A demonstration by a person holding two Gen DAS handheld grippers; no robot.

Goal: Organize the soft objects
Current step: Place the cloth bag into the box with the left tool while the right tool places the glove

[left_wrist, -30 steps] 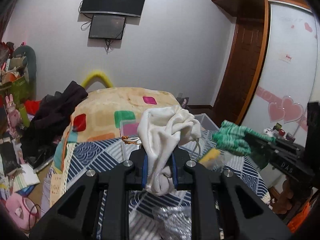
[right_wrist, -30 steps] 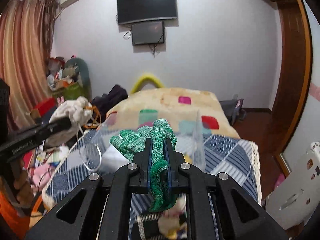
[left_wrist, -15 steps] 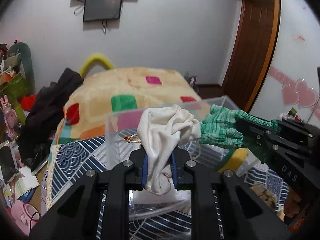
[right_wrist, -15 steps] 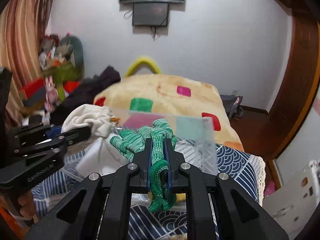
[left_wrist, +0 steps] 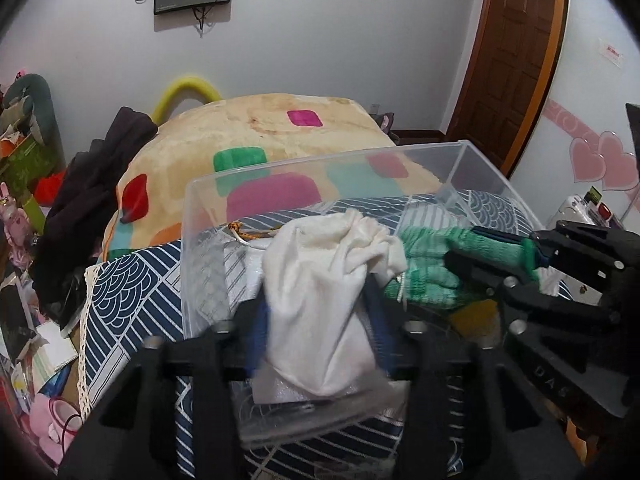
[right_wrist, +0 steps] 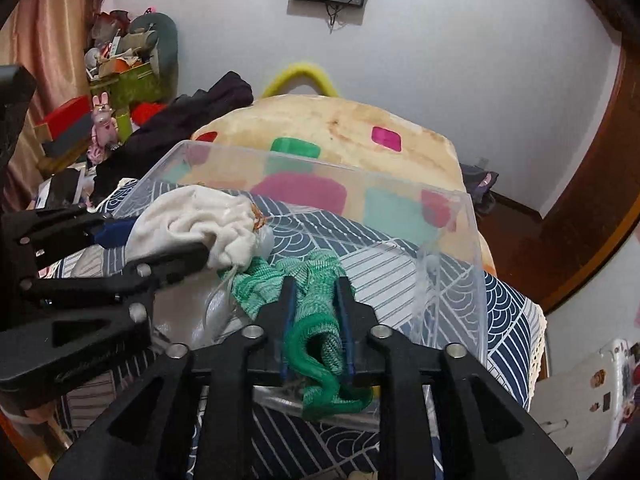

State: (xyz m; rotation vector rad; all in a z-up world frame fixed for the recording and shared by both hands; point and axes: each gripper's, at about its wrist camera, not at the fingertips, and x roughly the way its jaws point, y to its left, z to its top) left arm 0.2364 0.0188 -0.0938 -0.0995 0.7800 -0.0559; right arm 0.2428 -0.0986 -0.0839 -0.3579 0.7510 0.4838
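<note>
My left gripper (left_wrist: 320, 304) is shut on a bunched white cloth pouch (left_wrist: 324, 292) and holds it over the near side of a clear plastic bin (left_wrist: 320, 160). My right gripper (right_wrist: 314, 284) is shut on a green knit glove (right_wrist: 316, 320) and holds it over the same bin (right_wrist: 452, 196). The two soft things touch side by side: the glove (left_wrist: 432, 264) shows right of the pouch in the left wrist view, and the pouch (right_wrist: 192, 220) shows left of the glove in the right wrist view. Both grippers' fingers reach past the bin's near rim.
The bin stands on a blue and white patterned cloth (left_wrist: 124, 284) over a table. Behind it lies a cream blanket with coloured squares (left_wrist: 280, 120). Dark clothes (left_wrist: 92, 184) and clutter fill the left; a brown door (left_wrist: 516, 52) stands at the right.
Both grippers have moved forward and down, from above the bin to over it, carrying the pouch and glove. The two grippers have come closer together.
</note>
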